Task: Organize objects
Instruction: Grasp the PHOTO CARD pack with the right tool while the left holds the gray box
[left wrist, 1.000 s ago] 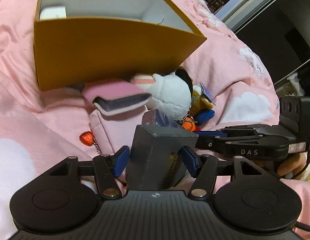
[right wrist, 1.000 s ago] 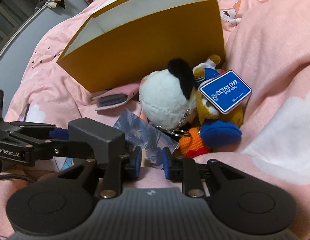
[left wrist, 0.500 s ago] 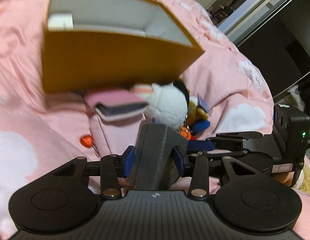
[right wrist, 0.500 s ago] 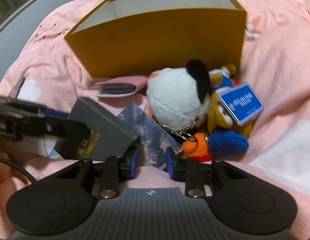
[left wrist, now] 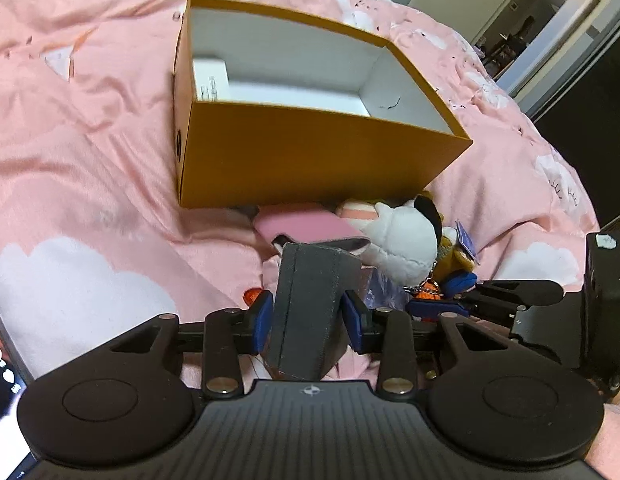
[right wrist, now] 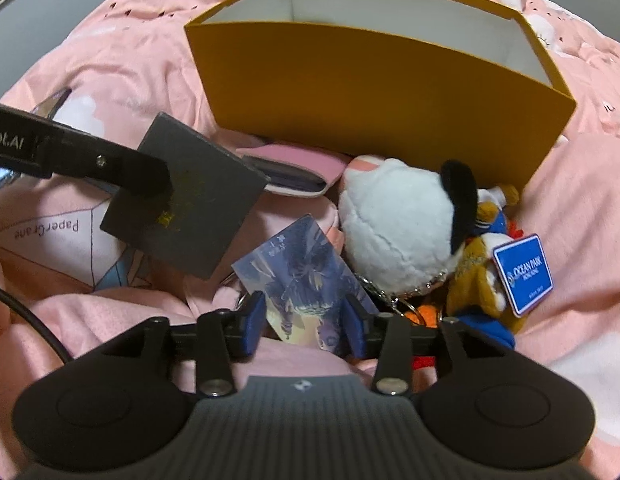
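Observation:
My left gripper [left wrist: 308, 316] is closing, its blue pads pressed on the sides of a dark grey box [left wrist: 310, 292] with gold lettering [right wrist: 198, 208], held off the bedding. An orange cardboard box [left wrist: 310, 152] stands open beyond it, with a white item [left wrist: 210, 76] inside. My right gripper [right wrist: 306, 322] is opening over a bluish picture card [right wrist: 306, 276]; the card's near end lies between the pads without being pressed. A white plush [right wrist: 397, 232] with a black ear, a brown plush with a blue tag [right wrist: 521, 274] and a pink pouch [right wrist: 294, 164] lie against the orange box [right wrist: 369, 92].
Everything rests on a soft pink duvet [left wrist: 90, 184] with white clouds. A cloth printed with a paper crane [right wrist: 50, 240] lies under the grey box. A small orange-red charm [left wrist: 254, 294] sits by my left fingers. A dark doorway [left wrist: 569, 40] is at the right.
My left gripper closed on the grey box and rose with it, so the orange box's inside now shows. My right gripper rolled, slid sideways and opened around the picture card.

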The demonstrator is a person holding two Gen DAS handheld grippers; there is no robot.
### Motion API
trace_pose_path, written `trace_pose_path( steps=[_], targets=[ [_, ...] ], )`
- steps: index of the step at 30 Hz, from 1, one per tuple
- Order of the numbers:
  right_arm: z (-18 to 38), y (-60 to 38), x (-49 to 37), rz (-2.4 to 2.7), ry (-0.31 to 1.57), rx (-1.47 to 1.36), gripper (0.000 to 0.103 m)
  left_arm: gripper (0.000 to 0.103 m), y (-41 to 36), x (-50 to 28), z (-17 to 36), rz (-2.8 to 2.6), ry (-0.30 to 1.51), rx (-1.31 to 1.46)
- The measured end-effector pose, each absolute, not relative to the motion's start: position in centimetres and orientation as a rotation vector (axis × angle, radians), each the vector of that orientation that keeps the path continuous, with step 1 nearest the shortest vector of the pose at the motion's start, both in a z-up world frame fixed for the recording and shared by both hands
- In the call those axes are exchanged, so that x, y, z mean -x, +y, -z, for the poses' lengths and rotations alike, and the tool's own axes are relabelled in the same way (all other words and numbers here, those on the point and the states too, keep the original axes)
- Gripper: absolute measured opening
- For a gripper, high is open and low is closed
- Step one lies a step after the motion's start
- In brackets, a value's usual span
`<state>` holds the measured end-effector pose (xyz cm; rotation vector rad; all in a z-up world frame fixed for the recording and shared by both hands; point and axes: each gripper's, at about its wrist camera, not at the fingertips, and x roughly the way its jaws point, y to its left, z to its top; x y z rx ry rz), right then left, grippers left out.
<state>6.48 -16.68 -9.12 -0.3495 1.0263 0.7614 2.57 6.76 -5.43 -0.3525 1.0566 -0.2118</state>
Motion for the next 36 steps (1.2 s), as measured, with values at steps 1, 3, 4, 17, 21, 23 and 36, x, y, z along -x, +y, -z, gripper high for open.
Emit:
trace_pose_path(
  steps=[1,3,4,17,21,23,36],
  targets=[
    [9.2,-16.4,-6.4,-0.764,1.026,0.368,0.054,0.043,7.0,-2.7,5.7,0.223,1.064,0.384],
    [9.4,-15.7,-6.1,-0.764,1.016,0.426,0.058,0.04,7.1,-2.7,6.4,0.238,1.102,0.43],
    [9.5,-15.3,-6.0,-0.764,1.012,0.45,0.059,0.04,7.1,-2.7,6.7,0.235,1.113,0.437],
    [10.7,-12.5,-5.8,-0.709,0.968,0.602,0.072,0.044,6.9,-2.7,6.2,0.136,1.07,0.375],
    [11.2,-12.2,-6.2,-0.698,0.986,0.596,0.069,0.043,7.2,-2.7,6.4,0.132,1.068,0.399],
    [11.1,-12.2,-6.1,-0.694,0.98,0.591,0.068,0.042,7.2,-2.6,6.3,0.135,1.064,0.404],
    [6.8,-16.1,-6.2,-0.593,0.924,0.404,0.027,0.04,7.5,-2.4,6.3,0.155,1.05,0.422]
  ],
)
